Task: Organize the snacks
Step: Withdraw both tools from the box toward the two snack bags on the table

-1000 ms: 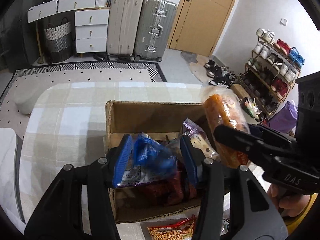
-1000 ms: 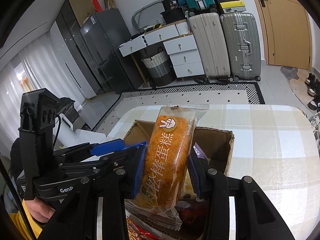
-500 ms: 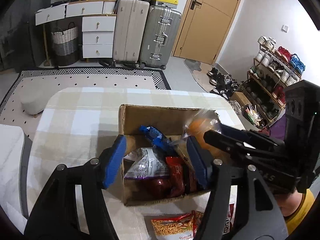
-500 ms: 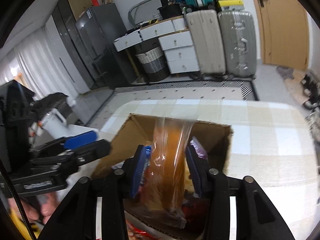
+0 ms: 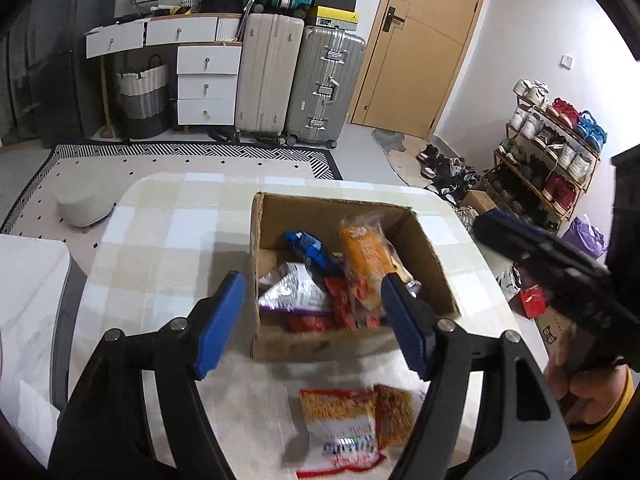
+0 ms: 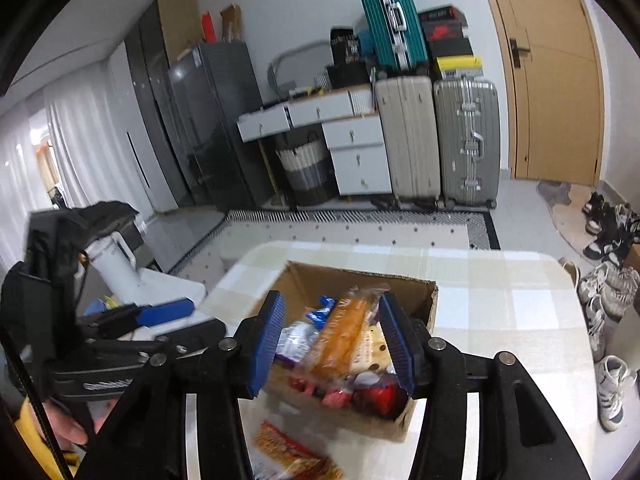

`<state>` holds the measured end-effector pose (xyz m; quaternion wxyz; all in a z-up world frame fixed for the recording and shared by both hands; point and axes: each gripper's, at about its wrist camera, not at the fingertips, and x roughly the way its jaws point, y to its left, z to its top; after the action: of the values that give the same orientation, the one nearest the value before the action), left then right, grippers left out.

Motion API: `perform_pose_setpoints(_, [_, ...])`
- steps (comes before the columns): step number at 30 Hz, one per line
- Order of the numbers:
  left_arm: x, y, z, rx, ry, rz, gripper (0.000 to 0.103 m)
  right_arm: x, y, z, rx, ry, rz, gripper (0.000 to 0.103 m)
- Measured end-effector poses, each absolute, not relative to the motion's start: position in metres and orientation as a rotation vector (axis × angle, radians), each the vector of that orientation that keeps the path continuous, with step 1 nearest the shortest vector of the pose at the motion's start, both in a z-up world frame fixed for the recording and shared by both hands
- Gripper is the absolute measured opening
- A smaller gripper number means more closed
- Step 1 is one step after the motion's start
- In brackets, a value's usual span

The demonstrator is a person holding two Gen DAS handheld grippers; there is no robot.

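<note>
Now both drops done: left tongs (image 5: pixel 310 322) and right tongs (image 6: pixel 332 344) just opened, empty; orange cake pack (image 5: pixel 366 256) in box (image 5: pixel 428 256). Next I grab noodle packet (image 5: pixel 340 424) on table (image 5: pixel 160 248).

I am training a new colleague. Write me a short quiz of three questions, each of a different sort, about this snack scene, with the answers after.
1. True or false: the orange cake bar lies inside the cardboard box.
2. Multiple choice: where is the noodle snack packet? A) in the box B) on the table in front of the box C) in the left claw
3. Short answer: what does the right claw hold?

Key
1. True; it leans among the other packets.
2. B.
3. Nothing; its jaws have just been opening and stand apart, clear of the bar.
</note>
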<state>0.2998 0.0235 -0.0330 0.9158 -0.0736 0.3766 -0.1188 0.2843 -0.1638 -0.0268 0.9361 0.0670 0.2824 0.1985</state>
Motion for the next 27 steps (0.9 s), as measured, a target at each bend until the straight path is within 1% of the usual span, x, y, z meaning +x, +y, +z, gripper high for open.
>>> perform_pose_setpoints(2, [0.282,0.021,-0.025,-0.147,0.760,-0.248,0.069,0.261,-0.166,-0.015,0.141,0.543,0.406,0.060])
perform_pose_setpoints(4, [0.261,0.020,-0.015,-0.141,0.734,-0.243,0.071,0.242,-0.166,-0.006,0.112,0.509,0.366,0.065])
perform_pose_setpoints(5, [0.248,0.020,-0.008,-0.139,0.713,-0.238,0.076,0.228,-0.164,0.000,0.077,0.481,0.329,0.065])
perform_pose_setpoints(7, [0.223,0.020,0.004,-0.131,0.667,-0.224,0.080,0.205,-0.162,0.008,0.059,0.447,0.328,0.066])
perform_pose_setpoints(9, [0.200,0.018,0.016,-0.118,0.630,-0.218,0.080,0.177,-0.163,0.016,0.085,0.421,0.352,0.073])
perform_pose_setpoints(10, [0.187,0.016,0.021,-0.107,0.615,-0.212,0.080,0.168,-0.164,0.018,0.094,0.412,0.355,0.080])
perform_pose_setpoints(11, [0.176,0.015,0.025,-0.099,0.604,-0.206,0.080,0.154,-0.165,0.021,0.104,0.395,0.356,0.084])
perform_pose_setpoints(15, [0.134,0.013,0.042,-0.088,0.567,-0.185,0.084,0.102,-0.166,0.029,0.127,0.334,0.375,0.089])
perform_pose_setpoints(19, [0.088,0.013,0.055,-0.079,0.528,-0.178,0.090,0.054,-0.163,0.034,0.112,0.270,0.392,0.099])
perform_pose_setpoints(22, [0.057,0.016,0.061,-0.082,0.496,-0.166,0.102,0.018,-0.161,0.036,0.100,0.213,0.393,0.102])
perform_pose_setpoints(25, [0.032,0.018,0.065,-0.086,0.475,-0.160,0.102,-0.007,-0.160,0.033,0.103,0.196,0.398,0.102])
perform_pose_setpoints(27, [0.015,0.020,0.063,-0.082,0.471,-0.156,0.102,-0.007,-0.163,0.031,0.114,0.199,0.404,0.102])
